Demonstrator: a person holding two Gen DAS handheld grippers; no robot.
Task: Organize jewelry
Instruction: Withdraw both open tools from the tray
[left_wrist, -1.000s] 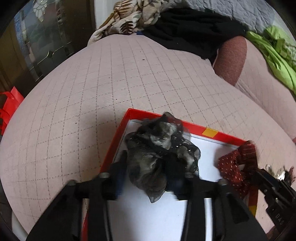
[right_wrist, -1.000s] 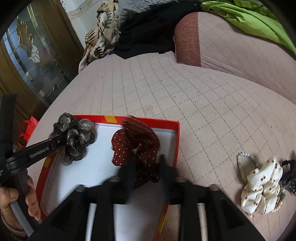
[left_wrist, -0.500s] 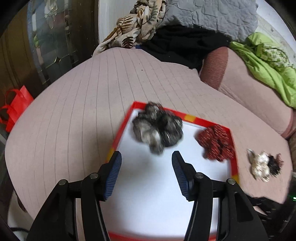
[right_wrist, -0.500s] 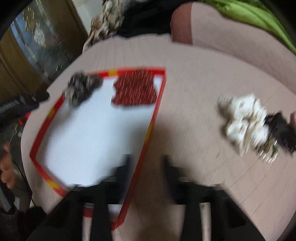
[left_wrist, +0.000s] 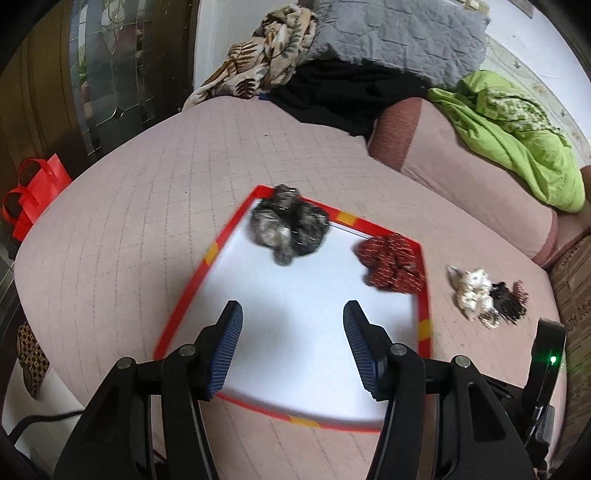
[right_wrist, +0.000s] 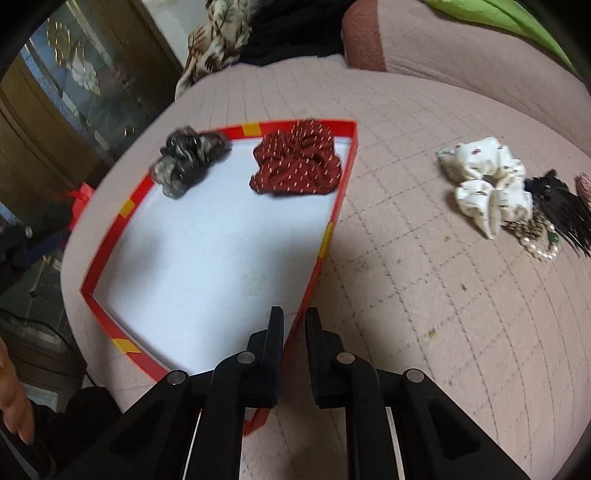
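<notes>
A shallow red-rimmed tray (left_wrist: 207, 254) with a white floor lies on the pink quilted bed. A grey-black scrunchie (left_wrist: 288, 229) rests in its far corner, and a dark red dotted scrunchie (left_wrist: 391, 264) lies beside it. My left gripper (left_wrist: 292, 308) hangs open over the bare white floor, holding nothing. My right gripper (right_wrist: 294, 312) is shut and empty above the tray's right rim (right_wrist: 343, 184). On the quilt to the right lie a white scrunchie (right_wrist: 487, 181), a black hair comb (right_wrist: 557, 206) and a beaded piece (right_wrist: 535, 236).
A pink bolster (left_wrist: 395, 133), green cloth (left_wrist: 517, 129) and piled clothes (left_wrist: 332, 88) fill the back. A red bag (left_wrist: 33, 192) sits past the bed's left edge by a glass door. A person's hand (right_wrist: 14, 398) shows at the lower left.
The left gripper let go of the grey-black scrunchie and drew back and up. The right gripper released the red scrunchie, shut, and pulled back toward the tray's right rim.
</notes>
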